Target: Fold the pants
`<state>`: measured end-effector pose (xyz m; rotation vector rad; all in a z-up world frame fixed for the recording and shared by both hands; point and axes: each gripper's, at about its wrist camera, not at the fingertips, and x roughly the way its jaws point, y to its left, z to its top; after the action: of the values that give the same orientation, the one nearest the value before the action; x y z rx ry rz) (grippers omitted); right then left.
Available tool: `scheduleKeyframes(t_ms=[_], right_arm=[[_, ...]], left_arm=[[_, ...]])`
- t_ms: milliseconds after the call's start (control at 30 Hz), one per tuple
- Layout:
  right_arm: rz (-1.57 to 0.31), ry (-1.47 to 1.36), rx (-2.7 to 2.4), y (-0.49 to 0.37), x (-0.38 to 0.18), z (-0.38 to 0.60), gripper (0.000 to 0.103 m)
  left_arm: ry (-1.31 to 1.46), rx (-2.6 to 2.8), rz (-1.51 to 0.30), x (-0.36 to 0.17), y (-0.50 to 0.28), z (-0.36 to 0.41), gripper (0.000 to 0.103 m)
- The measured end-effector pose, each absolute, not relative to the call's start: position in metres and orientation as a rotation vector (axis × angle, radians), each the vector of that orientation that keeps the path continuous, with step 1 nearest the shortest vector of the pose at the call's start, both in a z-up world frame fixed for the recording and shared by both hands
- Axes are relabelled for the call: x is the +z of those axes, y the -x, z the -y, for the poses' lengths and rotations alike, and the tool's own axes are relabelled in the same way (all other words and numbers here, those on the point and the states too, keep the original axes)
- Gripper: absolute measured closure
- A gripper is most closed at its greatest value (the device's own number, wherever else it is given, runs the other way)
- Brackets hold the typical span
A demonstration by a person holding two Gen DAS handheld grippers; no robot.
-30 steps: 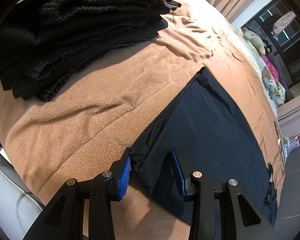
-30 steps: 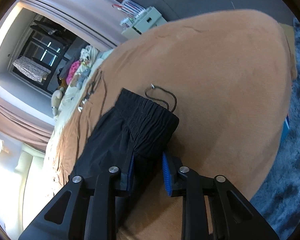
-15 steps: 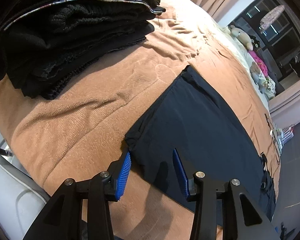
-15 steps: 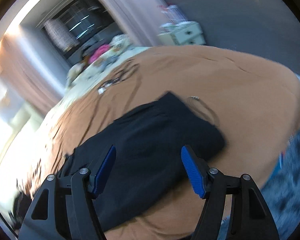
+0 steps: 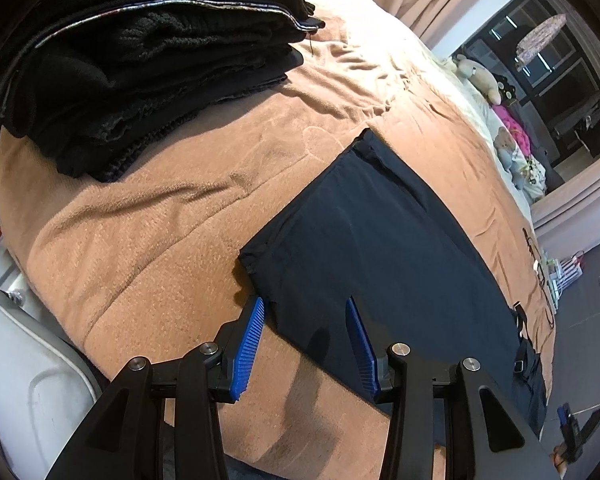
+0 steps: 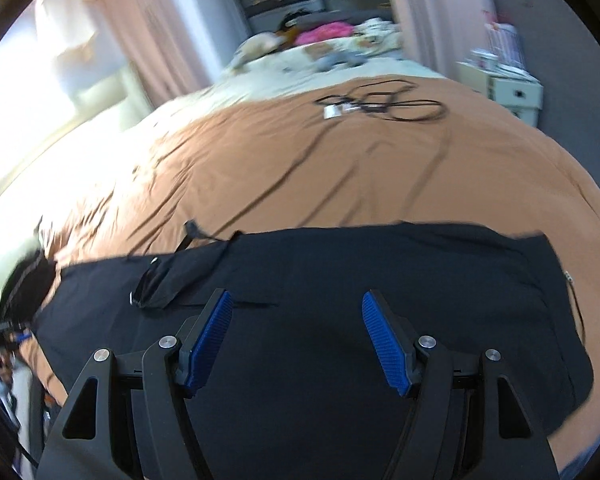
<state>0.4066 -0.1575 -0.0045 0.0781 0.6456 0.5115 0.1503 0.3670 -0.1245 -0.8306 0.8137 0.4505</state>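
**Two claws spread above dark pants on a tan bed**

Two views share one landmark: the pants [image 5: 380, 248], a flat, smooth, navy-black rectangle of thin woven cloth lying on the fuzzy, tan fleece blanket [image 5: 148, 232] of the bed. Left of the pants, in the left wrist view, sits a stack of folded dark garments [image 5: 140, 64], thick and knitted, ribbed at the edges, one with a pale piped seam. At the near corner of the pants, by the gathered cuff, the left claw [image 5: 305, 338] hovers with its ridged blue pads parted and nothing pinched between them. Beyond the pants, towards the right, lie plush toys [image 5: 480, 76] and pale bedding.

In the right wrist view, which is blurred, the pants stretch broadly across the blanket, with a strap and buckle [image 6: 152, 284] on their left part. The right claw [image 6: 296, 340] hangs over the cloth; its jaws have just been opening and stand wide, gripping nothing. Beyond the pants, a looped black cable [image 6: 384, 102] rests on the blanket.
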Motion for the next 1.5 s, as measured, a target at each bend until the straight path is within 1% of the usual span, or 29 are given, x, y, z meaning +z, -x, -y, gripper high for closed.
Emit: scheduleKeyframes(t_ms=[467,767,933,1000,1067,1100,1200,1233,1267,1367,1500], right_arm=[[-0.756,0.203,0.564,-0.497,-0.004,0.082,0.036],[-0.789,0.438,0.606,-0.552,-0.023,0.033,0.037],[-0.85,0.543,0.68,-0.568,-0.035,0.022,0.037],[-0.871,0.55,0.706,-0.57,-0.036,0.021,0.041],[-0.895,0.551,0.732,-0.57,-0.039,0.019,0.056],[-0.894,0.558,0.733,-0.569,-0.04,0.018,0.058],[-0.883,0.582,0.718,-0.564,-0.043,0.012,0.074],[-0.878,0.591,0.703,-0.563,-0.044,0.011,0.086],[-0.875,0.592,0.697,-0.564,-0.04,0.013,0.09],[-0.861,0.591,0.673,-0.559,-0.038,0.013,0.096],[-0.832,0.6,0.59,-0.554,-0.039,0.013,0.097]], left_arm=[[0.856,0.457,-0.82,-0.136,-0.157,-0.366,0.058],[0.86,0.472,-0.82,-0.138,-0.157,-0.37,0.058],[0.854,0.476,-0.827,-0.137,-0.157,-0.37,0.058],[0.848,0.477,-0.827,-0.136,-0.157,-0.37,0.058],[0.848,0.477,-0.824,-0.135,-0.158,-0.37,0.058],[0.85,0.477,-0.823,-0.135,-0.158,-0.37,0.058],[0.856,0.483,-0.824,-0.136,-0.159,-0.37,0.058],[0.857,0.484,-0.824,-0.137,-0.159,-0.37,0.058],[0.857,0.485,-0.824,-0.136,-0.159,-0.37,0.058],[0.854,0.48,-0.824,-0.136,-0.16,-0.37,0.058],[0.858,0.482,-0.822,-0.135,-0.159,-0.371,0.058]])
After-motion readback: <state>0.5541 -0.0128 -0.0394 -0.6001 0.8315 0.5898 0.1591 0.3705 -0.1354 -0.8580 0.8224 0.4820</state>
